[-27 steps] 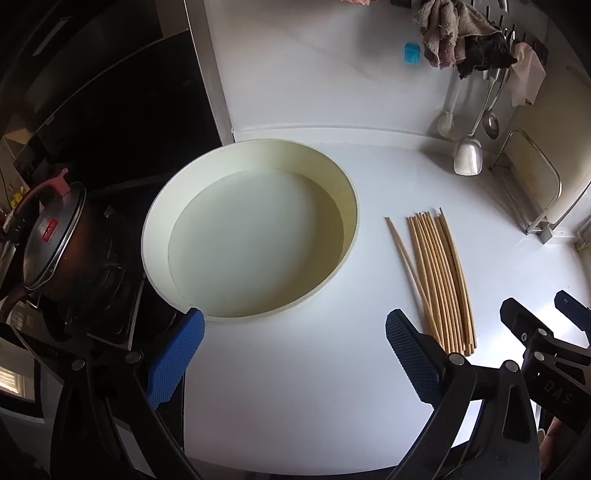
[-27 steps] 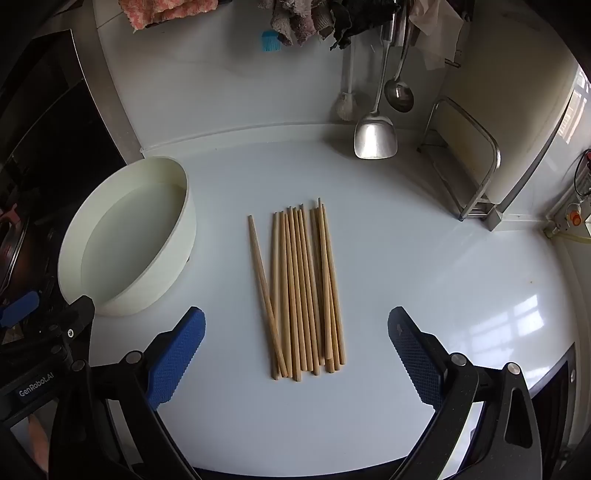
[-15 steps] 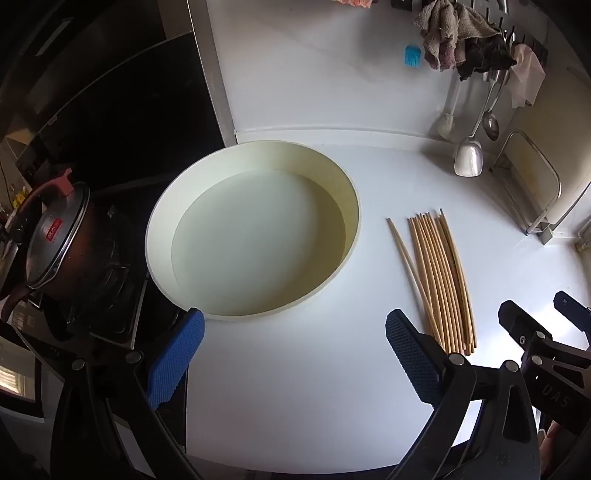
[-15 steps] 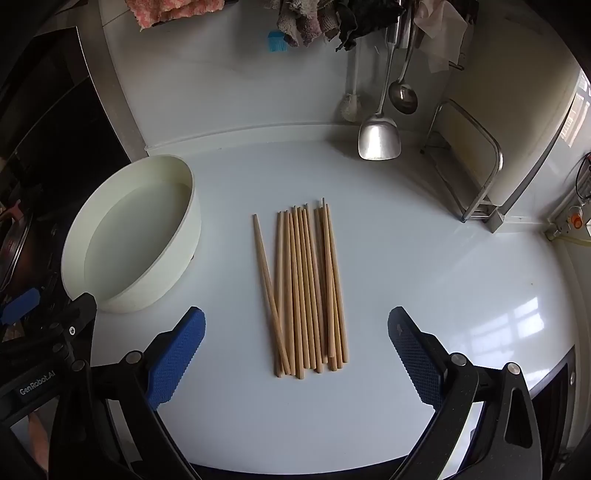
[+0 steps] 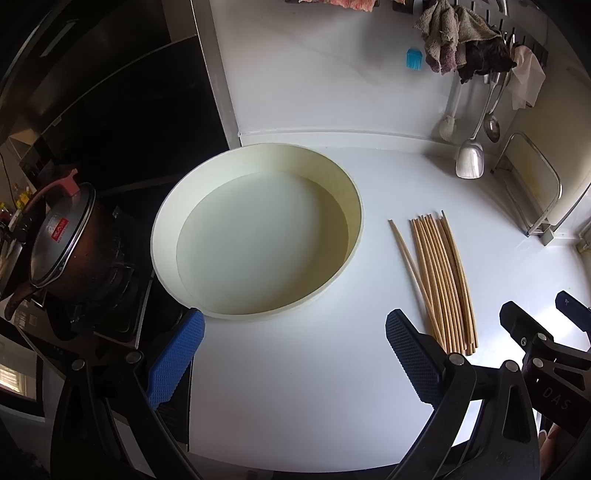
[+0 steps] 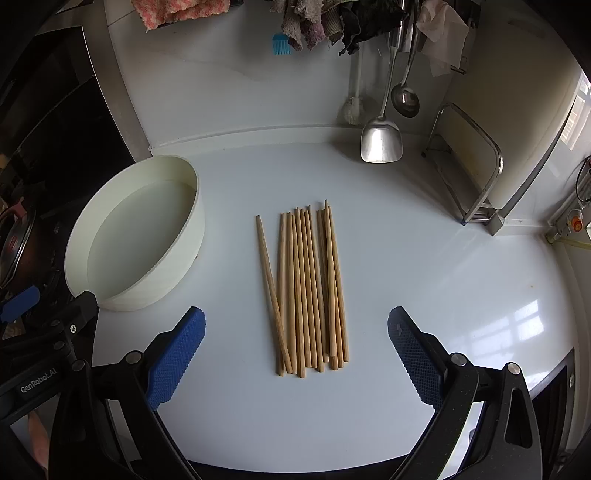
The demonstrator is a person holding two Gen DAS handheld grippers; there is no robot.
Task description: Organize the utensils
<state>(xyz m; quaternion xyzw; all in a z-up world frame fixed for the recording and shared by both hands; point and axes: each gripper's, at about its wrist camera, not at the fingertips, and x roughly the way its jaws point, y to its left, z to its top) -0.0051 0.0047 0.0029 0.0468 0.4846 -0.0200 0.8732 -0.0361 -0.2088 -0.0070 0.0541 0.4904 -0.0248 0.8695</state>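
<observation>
both tongs are spread wide, holding nothing: right gripper [image 6: 295, 354] hovers over the chopsticks [image 6: 306, 288], left gripper [image 5: 295, 354] just before the basin [image 5: 354, 206]. better to pinch the bundle mid-length, not the stray angled stick.

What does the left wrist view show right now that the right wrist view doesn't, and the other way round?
Left wrist only: the full lidded pot on the stove, and the cream basin straight ahead of the open left gripper.
Right wrist only: the pink cloth in full and a wall socket at far right, with the open right gripper centred on the chopsticks.
Both: basin, chopsticks lying on the white counter, hanging spatula and ladle, blue brush.
</observation>
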